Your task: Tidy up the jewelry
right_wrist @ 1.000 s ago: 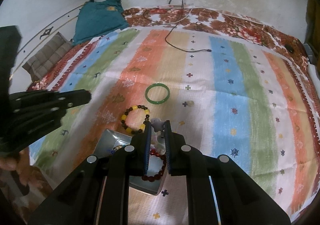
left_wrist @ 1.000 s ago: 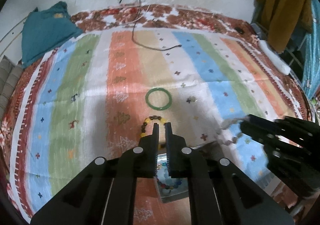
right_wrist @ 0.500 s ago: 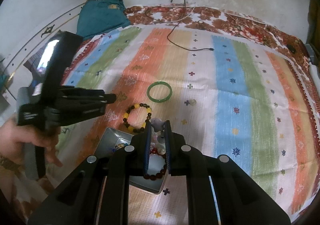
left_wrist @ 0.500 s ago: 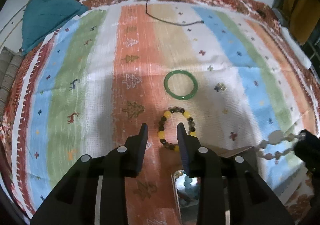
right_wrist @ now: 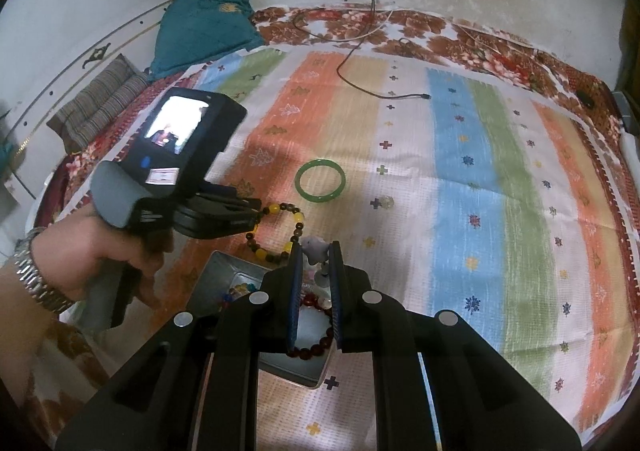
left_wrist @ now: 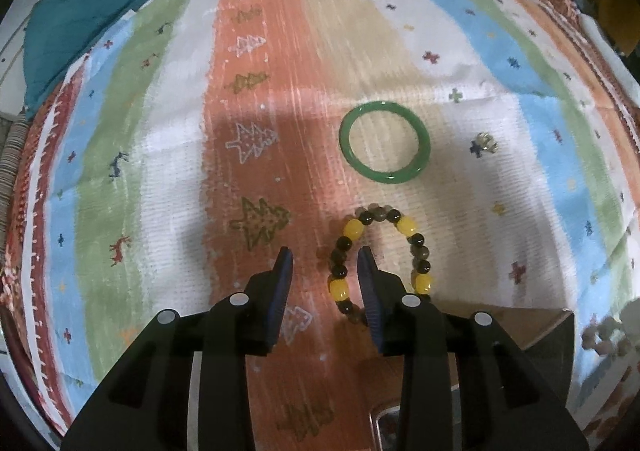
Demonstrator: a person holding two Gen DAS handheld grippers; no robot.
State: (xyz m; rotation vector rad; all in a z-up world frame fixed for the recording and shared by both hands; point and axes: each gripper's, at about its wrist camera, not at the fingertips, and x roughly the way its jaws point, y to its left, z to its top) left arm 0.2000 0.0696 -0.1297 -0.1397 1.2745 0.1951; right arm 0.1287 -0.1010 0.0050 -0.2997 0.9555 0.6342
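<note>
A bracelet of yellow and dark beads (left_wrist: 412, 235) lies on the striped cloth (left_wrist: 168, 155). My left gripper (left_wrist: 325, 265) hangs low over it with its jaws opening. The bracelet's left arc is between the fingers, and the pads do not press on it. From the right wrist view the left gripper (right_wrist: 256, 217), held in a hand (right_wrist: 80, 251), reaches that bracelet (right_wrist: 298, 217). My right gripper (right_wrist: 316, 251) is shut on a pale bead bracelet (right_wrist: 314, 247) above the metal tin (right_wrist: 218, 275). A dark red bracelet (right_wrist: 316, 349) lies in the tin. A green bangle (left_wrist: 385, 143) and a small ring (left_wrist: 486, 141) lie beyond.
A teal cloth (right_wrist: 204, 31) and a striped cushion (right_wrist: 100, 103) sit at the far left by the wall. A black cable (right_wrist: 360, 51) trails across the far part of the cloth. The tin's corner (left_wrist: 532, 327) lies just right of the left gripper.
My left gripper has dropped down towards the cloth and its jaws have parted from shut, now straddling the yellow-and-dark bracelet's left side. The right gripper has not moved.
</note>
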